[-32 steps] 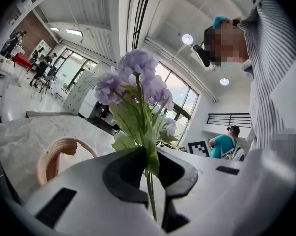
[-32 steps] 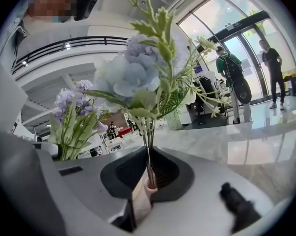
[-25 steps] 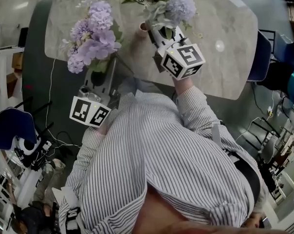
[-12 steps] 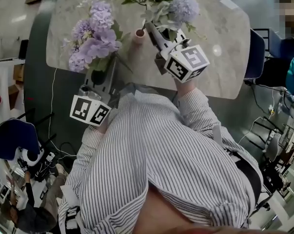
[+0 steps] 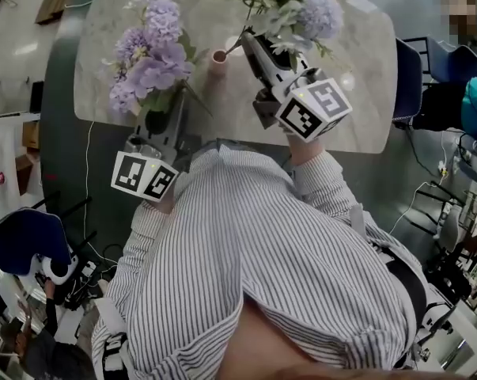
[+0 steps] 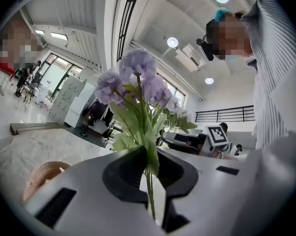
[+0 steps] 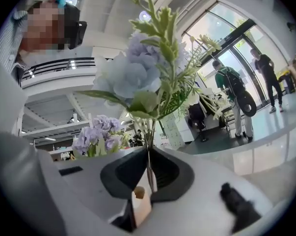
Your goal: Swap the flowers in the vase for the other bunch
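Head view: my left tongs (image 5: 160,119) are shut tight on the green stems of the purple bunch (image 5: 147,58). I hold that bunch up over the left side of the table (image 5: 365,93). My right tongs (image 5: 247,39) are shut on the stems of the blue and white bunch (image 5: 297,10), which is up over the far side of the table. The little pink vase (image 5: 217,58) stands on the table between the two bunches, just beside the tip of my right tongs. A thin stem end slants down from the right tongs toward the vase's mouth. I cannot tell if it touches the vase.

In the left gripper view the dark pads (image 6: 123,173) press on one thin stem, and the purple flowers stand up above them. The vase's round top shows low on the left.

In the right gripper view the pads squeeze a few thin stems. A big blue flower and green leaves stand above them. The purple bunch shows behind, to the left. The vase peeks through the gap under the pads.
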`<state>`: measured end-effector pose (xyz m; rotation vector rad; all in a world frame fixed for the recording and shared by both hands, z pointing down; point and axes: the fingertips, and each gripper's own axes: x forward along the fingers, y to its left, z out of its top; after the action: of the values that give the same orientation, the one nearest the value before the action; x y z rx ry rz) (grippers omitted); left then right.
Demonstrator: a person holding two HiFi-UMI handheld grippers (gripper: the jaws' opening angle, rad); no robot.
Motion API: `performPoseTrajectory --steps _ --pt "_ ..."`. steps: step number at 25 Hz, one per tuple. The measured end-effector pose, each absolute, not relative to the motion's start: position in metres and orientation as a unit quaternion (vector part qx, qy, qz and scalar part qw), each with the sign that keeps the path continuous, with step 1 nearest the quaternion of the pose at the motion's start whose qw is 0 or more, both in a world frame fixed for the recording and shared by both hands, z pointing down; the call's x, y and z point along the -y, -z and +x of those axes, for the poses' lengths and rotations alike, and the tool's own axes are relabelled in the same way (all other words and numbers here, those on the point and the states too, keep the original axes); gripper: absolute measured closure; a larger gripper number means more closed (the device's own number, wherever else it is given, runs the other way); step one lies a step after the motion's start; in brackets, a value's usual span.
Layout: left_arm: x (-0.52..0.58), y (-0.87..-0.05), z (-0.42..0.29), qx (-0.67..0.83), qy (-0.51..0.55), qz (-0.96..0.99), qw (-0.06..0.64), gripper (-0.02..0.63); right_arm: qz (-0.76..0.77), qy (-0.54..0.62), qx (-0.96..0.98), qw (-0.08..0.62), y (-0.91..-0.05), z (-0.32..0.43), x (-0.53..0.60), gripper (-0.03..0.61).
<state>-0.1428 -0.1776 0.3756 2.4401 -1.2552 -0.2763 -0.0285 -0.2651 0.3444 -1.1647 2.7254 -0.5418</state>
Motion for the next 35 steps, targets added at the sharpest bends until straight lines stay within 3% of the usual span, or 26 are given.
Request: performPoseTrajectory --steps 17,35 --pt "0.19 -0.35 -0.1 0.392 0.1 0.904 0.135 0.568 -0.452 0.163 -0.873 0.084 -0.321 0.06 0.221 0.541" --pt "0.247 -0.348 -0.089 0.363 0.089 0.922 0.104 0.568 -0.509 0.191 -0.837 0.067 -0.349 0.087 0.22 0.541"
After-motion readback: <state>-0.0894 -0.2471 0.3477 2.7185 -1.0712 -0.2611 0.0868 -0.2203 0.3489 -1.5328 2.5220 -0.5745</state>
